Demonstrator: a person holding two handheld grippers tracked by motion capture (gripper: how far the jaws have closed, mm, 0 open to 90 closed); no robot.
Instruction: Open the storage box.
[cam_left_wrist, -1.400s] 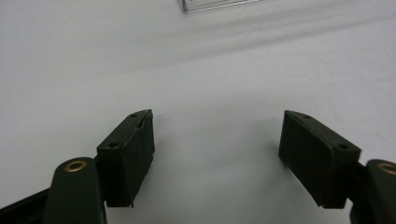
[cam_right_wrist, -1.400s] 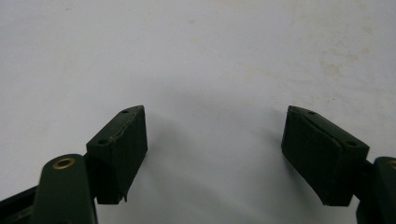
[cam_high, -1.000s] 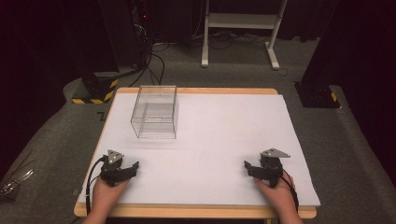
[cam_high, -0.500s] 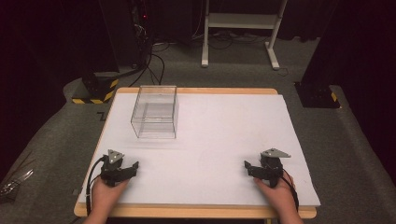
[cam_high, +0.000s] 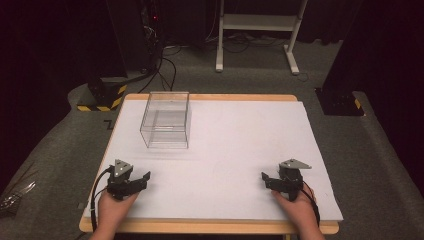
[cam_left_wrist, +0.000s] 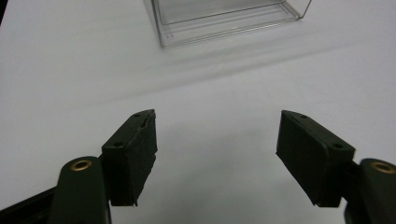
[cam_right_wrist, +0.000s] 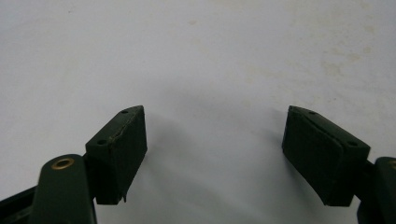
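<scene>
Clear plastic box (cam_high: 166, 120) stands upright on the white table sheet (cam_high: 235, 150), open side up as far as I can tell. I can see through its walls to the sheet below; nothing shows inside it. In my left gripper view the box's (cam_left_wrist: 229, 18) near bottom edge and one corner cross the top of the frame, again with nothing visible behind the walls.

Taking the box as landmark: it sits toward the far left part of the sheet. My left gripper (cam_high: 145, 177) rests on the sheet on the near side of the box, well apart from it and slightly to the box's left, tips angled toward the middle of the table. My right gripper (cam_high: 265, 177) is also on the near side but far off to the box's right, near the sheet's right edge, well apart from the box.

Left gripper (cam_left_wrist: 215, 140): jaws part open with a clear gap, bare sheet between the pads (cam_left_wrist: 133, 149), nothing held. The jaws have just been closing a little, with nothing between them.

Right gripper (cam_right_wrist: 212, 140): jaws spread wide, pads (cam_right_wrist: 123, 149) clear of everything, only the faintly stained sheet between them. Nothing gripped.

Neither gripper touches the box.
</scene>
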